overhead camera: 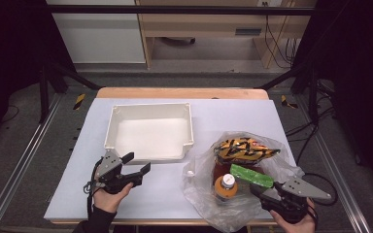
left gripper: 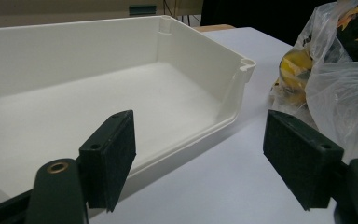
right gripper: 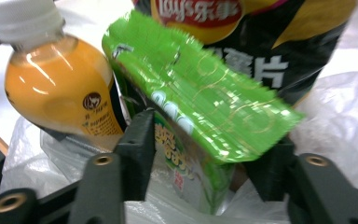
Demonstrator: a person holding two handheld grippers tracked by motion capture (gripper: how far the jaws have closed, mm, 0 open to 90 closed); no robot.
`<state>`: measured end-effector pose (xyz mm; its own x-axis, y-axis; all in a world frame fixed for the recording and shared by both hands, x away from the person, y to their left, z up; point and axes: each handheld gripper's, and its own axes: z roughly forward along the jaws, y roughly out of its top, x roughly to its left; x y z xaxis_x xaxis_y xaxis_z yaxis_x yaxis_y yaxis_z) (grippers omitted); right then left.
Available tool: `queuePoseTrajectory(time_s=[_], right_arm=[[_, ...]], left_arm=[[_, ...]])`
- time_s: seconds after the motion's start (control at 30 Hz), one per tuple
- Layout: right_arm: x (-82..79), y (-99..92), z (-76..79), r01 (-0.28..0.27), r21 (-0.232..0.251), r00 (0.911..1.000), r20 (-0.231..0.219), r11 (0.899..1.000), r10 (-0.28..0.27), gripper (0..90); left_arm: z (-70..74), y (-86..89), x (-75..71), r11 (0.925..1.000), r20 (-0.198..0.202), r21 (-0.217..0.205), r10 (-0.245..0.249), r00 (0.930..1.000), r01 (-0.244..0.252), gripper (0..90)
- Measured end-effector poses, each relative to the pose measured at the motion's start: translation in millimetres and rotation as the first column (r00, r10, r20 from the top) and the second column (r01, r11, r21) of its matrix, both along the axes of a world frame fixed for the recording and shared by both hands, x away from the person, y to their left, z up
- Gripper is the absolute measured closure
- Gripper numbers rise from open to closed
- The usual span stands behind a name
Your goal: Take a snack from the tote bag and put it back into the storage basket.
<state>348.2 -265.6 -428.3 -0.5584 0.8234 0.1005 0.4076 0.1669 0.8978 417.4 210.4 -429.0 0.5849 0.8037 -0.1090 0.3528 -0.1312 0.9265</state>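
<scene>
A clear plastic bag (overhead camera: 199,191) lies at the right front of the table. It holds an orange drink bottle (overhead camera: 225,189) with a white cap, a black and yellow crisp bag (overhead camera: 243,148) and a green snack packet (overhead camera: 252,175). My right gripper (overhead camera: 258,191) reaches into the bag, and its jaws press on both sides of the green packet (right gripper: 200,102). The bottle (right gripper: 60,88) stands just left of that packet, with the crisp bag (right gripper: 261,46) behind it. My left gripper (overhead camera: 138,162) hovers open at the front edge of the white tray (overhead camera: 148,108), with nothing between its pads (left gripper: 109,154).
The white tray (left gripper: 242,65) has nothing in it and sits at the middle left of a pale sheet (overhead camera: 155,194) covering the table. The plastic bag (left gripper: 340,84) bulges just right of the tray's corner. Black frame rails run along both sides.
</scene>
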Motion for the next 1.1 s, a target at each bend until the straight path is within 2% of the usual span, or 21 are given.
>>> queuePoseTrajectory(time_s=[0.07,0.33,0.73,0.9,1.1], right_arm=[[0.5,1.9,-1.1,0.004,-0.015,1.0000,0.004,1.000,-0.004,55.4],[2.5,-1.4,-0.9,-0.015,-0.007,0.9999,0.009,1.000,0.015,66.0],[2.0,-4.3,6.9,-0.067,-0.014,0.9951,0.071,0.998,0.068,74.3],[-1.7,-8.0,16.3,-0.077,0.015,0.9899,0.121,0.997,0.074,74.7],[-2.6,-10.6,36.1,-0.093,0.033,0.9813,0.172,0.995,0.086,74.6]], left_arm=[[-0.2,-1.2,-0.3,1.0000,0.000,0.005,-0.002,1.0000,0.002,25.0],[-1.9,-3.3,0.6,0.9999,-0.005,0.016,-0.005,1.0000,0.005,25.0],[-1.0,-4.2,0.3,0.9998,-0.003,0.020,-0.005,1.0000,0.005,25.1],[0.1,-4.0,0.0,0.9998,0.000,0.018,-0.005,1.0000,0.005,25.1],[2.5,-4.9,-1.0,0.9998,0.004,0.014,-0.011,0.9999,0.011,25.0]])
